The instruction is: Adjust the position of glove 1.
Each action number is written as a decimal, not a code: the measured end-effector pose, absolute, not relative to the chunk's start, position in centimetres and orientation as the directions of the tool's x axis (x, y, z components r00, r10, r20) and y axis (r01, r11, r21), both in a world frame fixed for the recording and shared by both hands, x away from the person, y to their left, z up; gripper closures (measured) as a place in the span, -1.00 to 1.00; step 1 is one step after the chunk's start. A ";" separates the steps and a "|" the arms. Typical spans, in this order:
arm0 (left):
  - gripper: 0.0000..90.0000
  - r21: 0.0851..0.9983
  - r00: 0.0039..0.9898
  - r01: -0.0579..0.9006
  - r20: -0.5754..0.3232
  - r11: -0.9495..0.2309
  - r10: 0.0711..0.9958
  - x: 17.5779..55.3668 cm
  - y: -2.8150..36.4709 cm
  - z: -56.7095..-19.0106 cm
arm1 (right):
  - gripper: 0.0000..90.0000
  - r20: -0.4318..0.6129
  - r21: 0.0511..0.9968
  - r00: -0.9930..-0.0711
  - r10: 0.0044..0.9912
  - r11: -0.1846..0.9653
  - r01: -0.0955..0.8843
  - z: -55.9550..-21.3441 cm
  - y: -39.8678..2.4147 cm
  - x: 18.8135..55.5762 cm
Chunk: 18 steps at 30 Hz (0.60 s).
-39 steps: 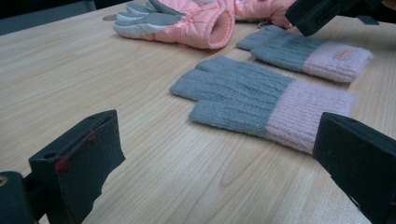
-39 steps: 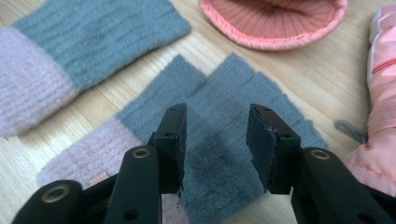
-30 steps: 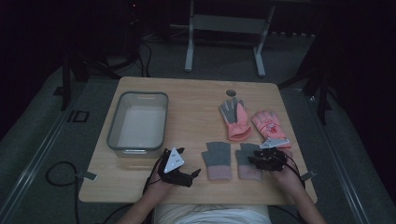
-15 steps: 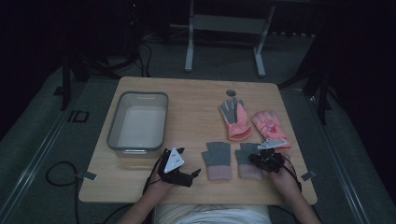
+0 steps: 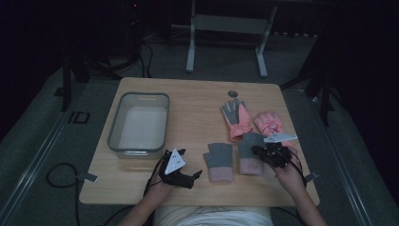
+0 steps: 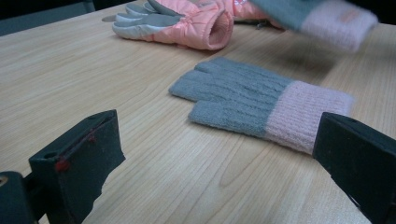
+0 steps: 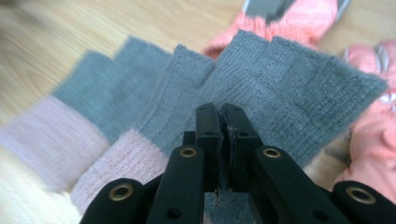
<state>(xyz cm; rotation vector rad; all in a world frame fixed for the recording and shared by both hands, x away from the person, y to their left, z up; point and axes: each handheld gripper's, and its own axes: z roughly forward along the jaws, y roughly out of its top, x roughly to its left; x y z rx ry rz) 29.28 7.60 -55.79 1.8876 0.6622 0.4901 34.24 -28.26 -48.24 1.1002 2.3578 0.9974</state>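
Two grey knit fingerless gloves with pink cuffs are at the table's front. The left one lies flat. My right gripper is shut on the right one near its cuff. That glove hangs blurred a little above the wood. My left gripper rests at the front left, jaws wide open with nothing between them, facing the flat glove. Two pink ski gloves lie behind them.
A clear plastic bin stands at the table's left, just beyond my left gripper. A small round hole marks the tabletop near the far edge. A metal stand rises on the floor behind the table.
My right gripper has shifted slightly left and up with the right grey glove in it. The left gripper has stayed where it was.
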 end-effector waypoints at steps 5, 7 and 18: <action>-0.98 0.923 0.762 0.225 0.033 -0.312 0.647 29.4 7.7 -55.8 | 0.91 -0.017 0.760 -0.661 0.751 0.439 0.479 -45.8 -27.6 34.1; -0.98 0.924 0.762 0.223 0.033 -0.309 0.647 29.4 7.7 -55.8 | 0.91 -0.009 0.771 -0.673 0.740 0.433 0.466 -44.8 -27.4 34.1; -0.98 0.926 0.765 0.227 0.022 -0.301 0.644 29.4 7.8 -55.8 | 0.91 -0.008 0.794 -0.747 0.665 0.458 0.400 -42.6 -24.3 33.9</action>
